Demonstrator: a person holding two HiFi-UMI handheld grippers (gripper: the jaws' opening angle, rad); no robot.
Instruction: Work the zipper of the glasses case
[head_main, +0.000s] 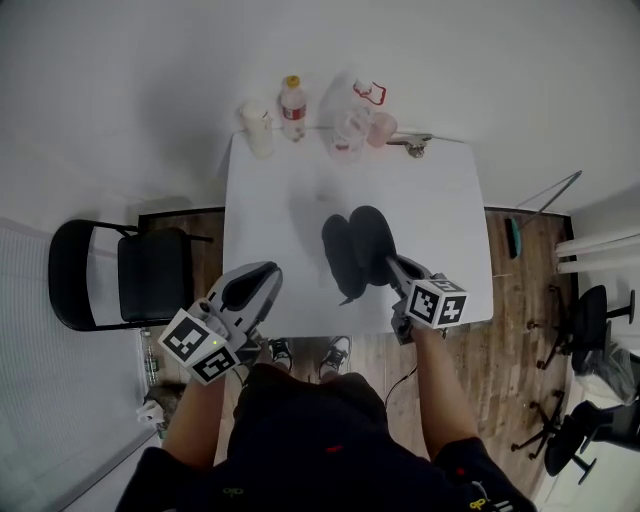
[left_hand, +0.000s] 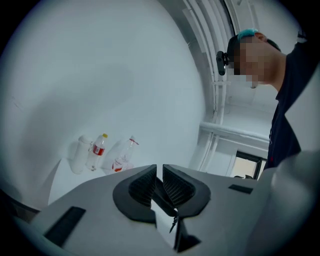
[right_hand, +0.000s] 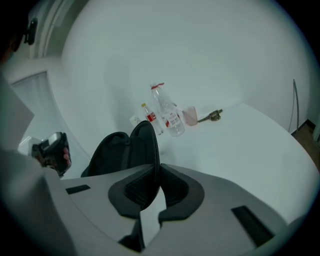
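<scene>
The black glasses case (head_main: 357, 245) lies unzipped near the front middle of the white table (head_main: 430, 210), its two halves spread apart. My right gripper (head_main: 393, 266) is shut on the rim of the case's right half. In the right gripper view the case (right_hand: 120, 150) stands open just ahead of the right gripper (right_hand: 159, 172), one edge pinched between the pads. My left gripper (head_main: 263, 276) is to the left of the case, apart from it, by the table's front edge. In its own view the left gripper (left_hand: 159, 176) is shut and points level at the wall, with no case in sight.
At the table's far edge stand a white cup (head_main: 258, 128), a red-labelled bottle (head_main: 292, 108), a clear plastic bottle (head_main: 345, 125), a pink cup (head_main: 382, 127) and a small metal piece (head_main: 415, 148). A black folding chair (head_main: 140, 275) is left of the table.
</scene>
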